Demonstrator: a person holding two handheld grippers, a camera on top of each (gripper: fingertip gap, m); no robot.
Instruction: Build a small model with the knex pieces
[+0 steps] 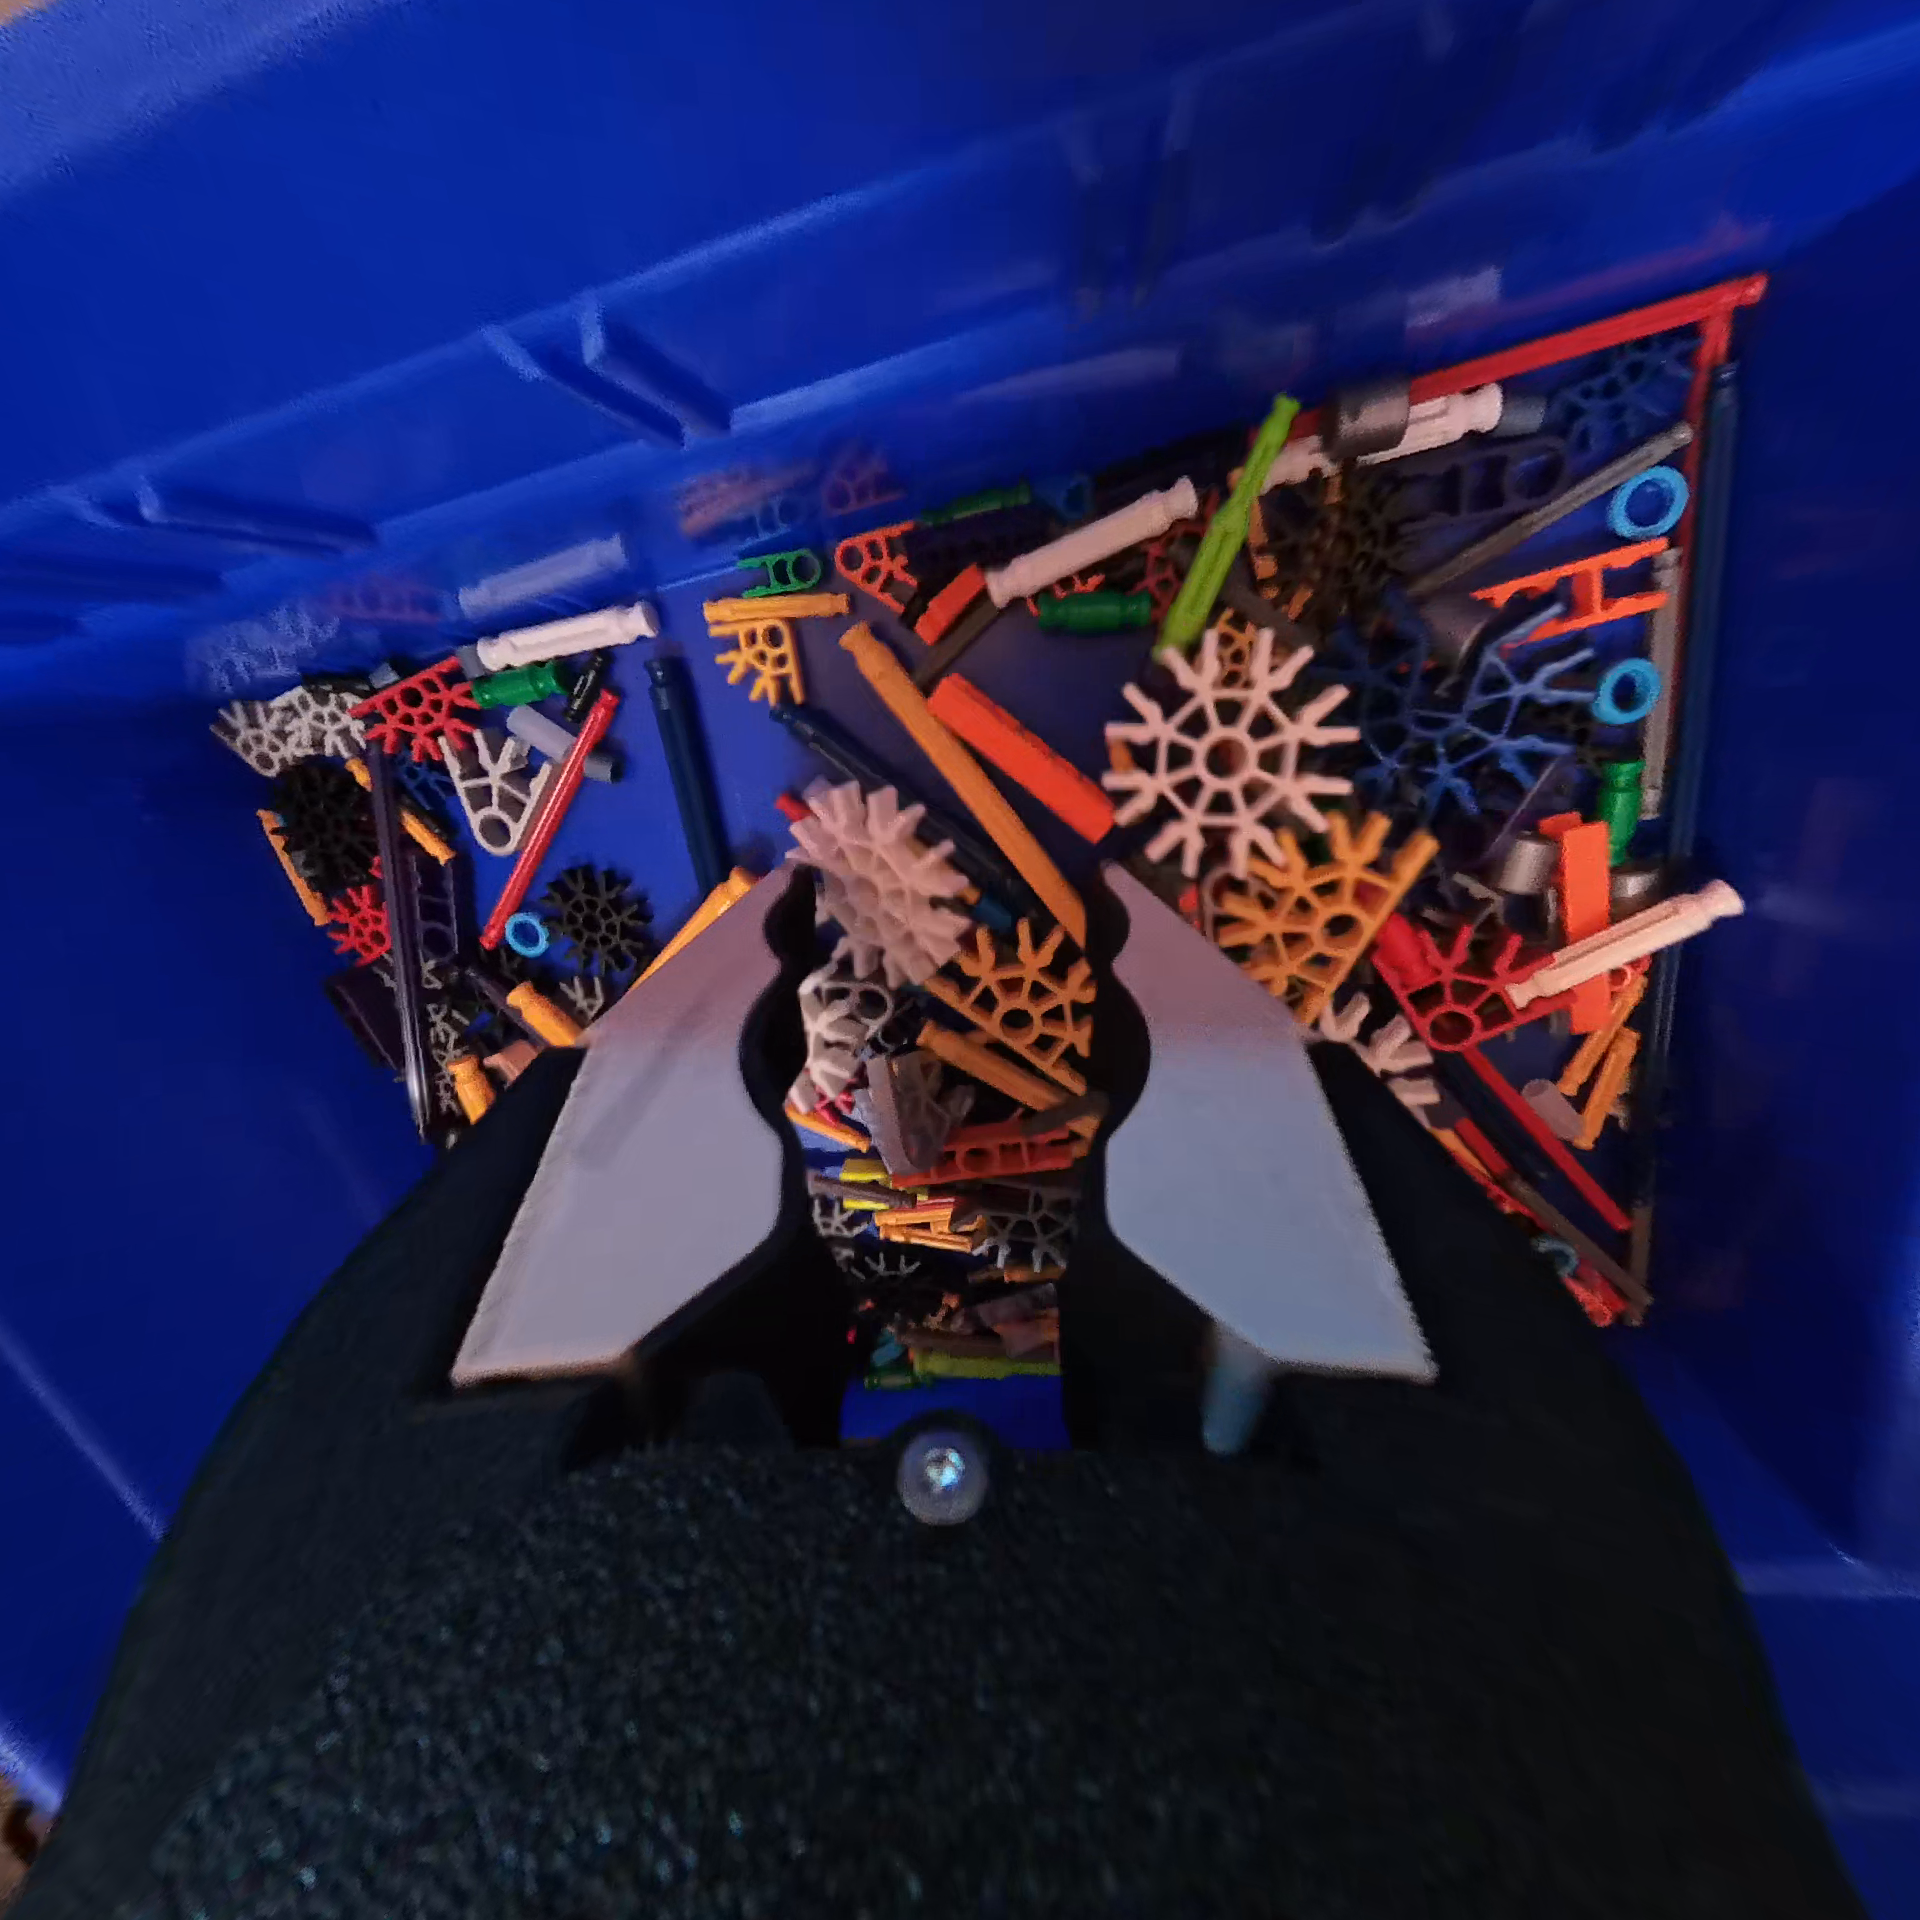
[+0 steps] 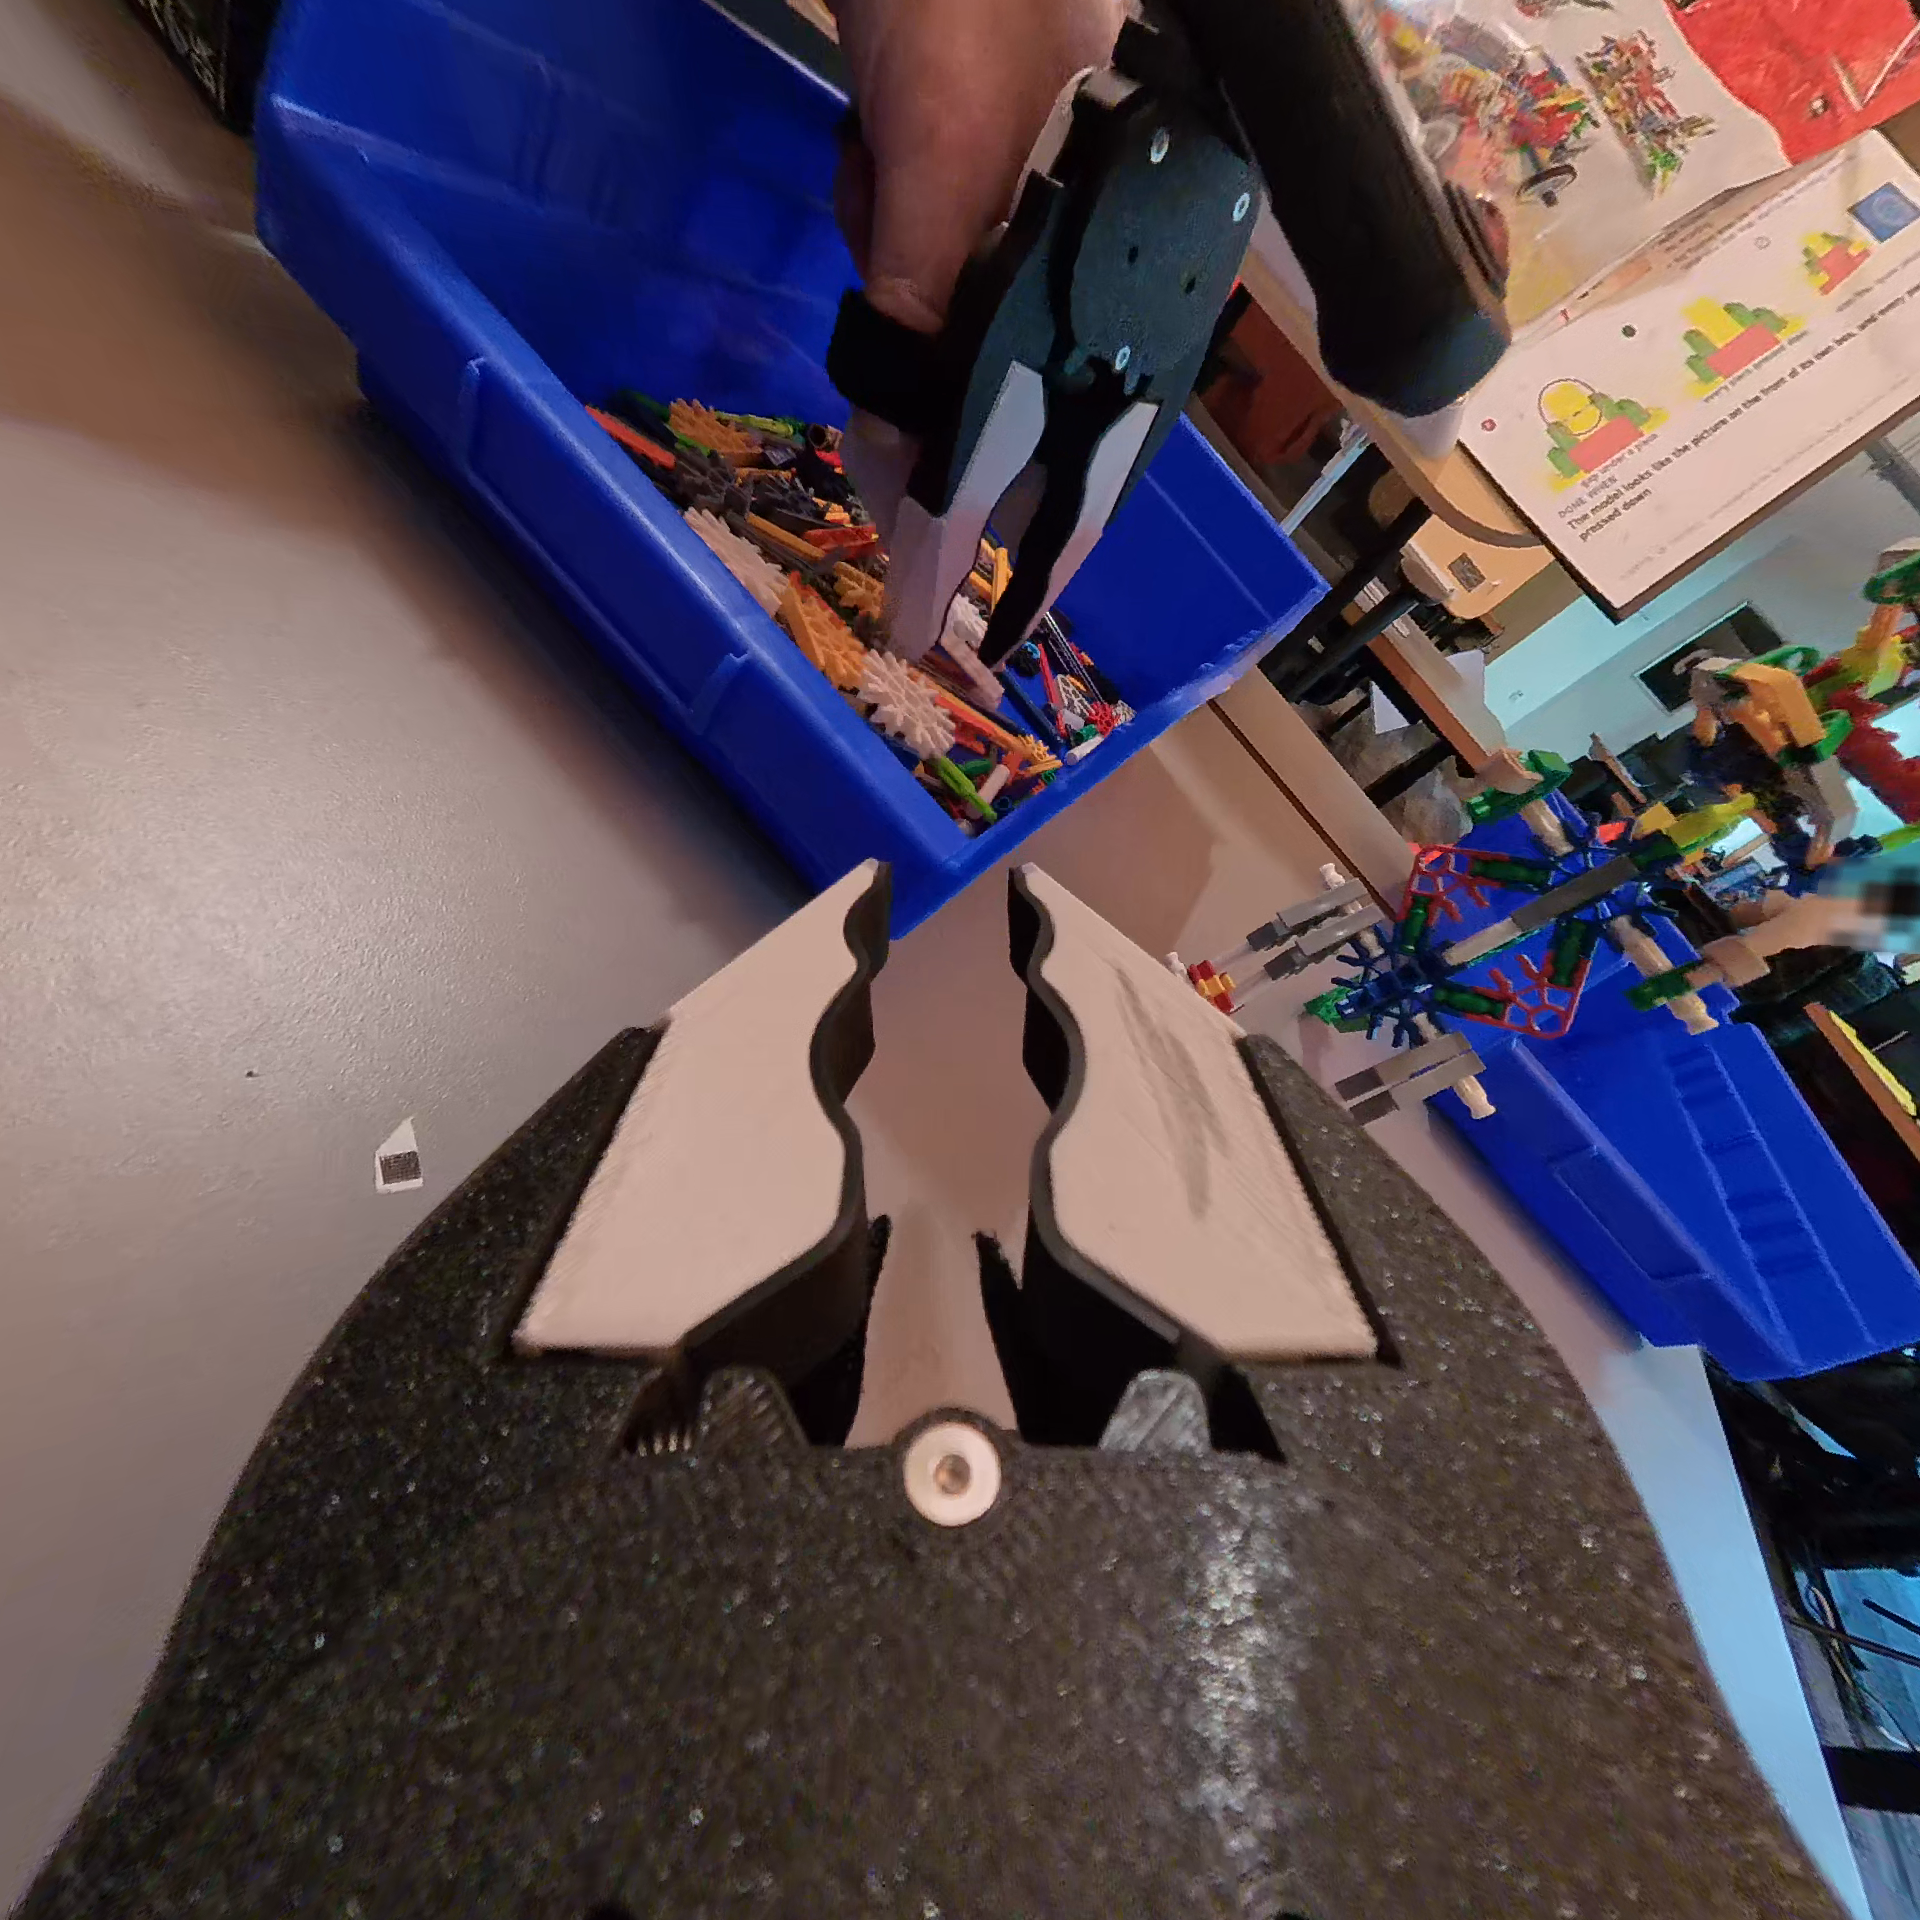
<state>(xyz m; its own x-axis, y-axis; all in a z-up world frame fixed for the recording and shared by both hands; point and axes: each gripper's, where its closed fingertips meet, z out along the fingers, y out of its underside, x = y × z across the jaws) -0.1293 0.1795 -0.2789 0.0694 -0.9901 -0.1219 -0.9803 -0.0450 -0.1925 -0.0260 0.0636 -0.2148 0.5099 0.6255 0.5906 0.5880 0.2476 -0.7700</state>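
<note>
My left gripper (image 1: 940, 894) is lowered inside the blue bin (image 1: 727, 260), its fingers spread apart and holding nothing. The tips stand just above the loose pile of plastic construction-toy pieces (image 1: 1039, 1039) on the bin floor. Between the fingertips (image 1: 764, 904) I see a tilted white snowflake connector (image 1: 883, 883), with an orange fan-shaped connector (image 1: 1023, 987) just beside it toward the right finger. I cannot tell whether either tip touches a piece.

A larger white snowflake connector (image 1: 1226, 758) lies flat beyond the right fingertip, next to a yellow-orange rod (image 1: 956, 769) and an orange rod (image 1: 1018, 758). Dark blue connectors (image 1: 1455, 717) are heaped toward the bin's far right corner, bordered by a long red rod (image 1: 1558, 338) along the far wall. Black and red connectors (image 1: 416, 712) and a white rod (image 1: 566, 636) lie near the far left corner.

My right gripper (image 2: 951, 883) hangs over the pale tabletop (image 2: 260, 831), released and empty, its tips pointing at the near corner of the same blue bin (image 2: 520, 312). From this view, a hand (image 2: 935, 156) carries the left gripper (image 2: 961, 649) down into the piece pile (image 2: 831, 582).

Toward the table's right edge, an assembled rod-and-connector model (image 2: 1475, 935) rests on a second blue bin (image 2: 1714, 1195). Illustrated instruction sheets (image 2: 1714, 312) hang beyond.
</note>
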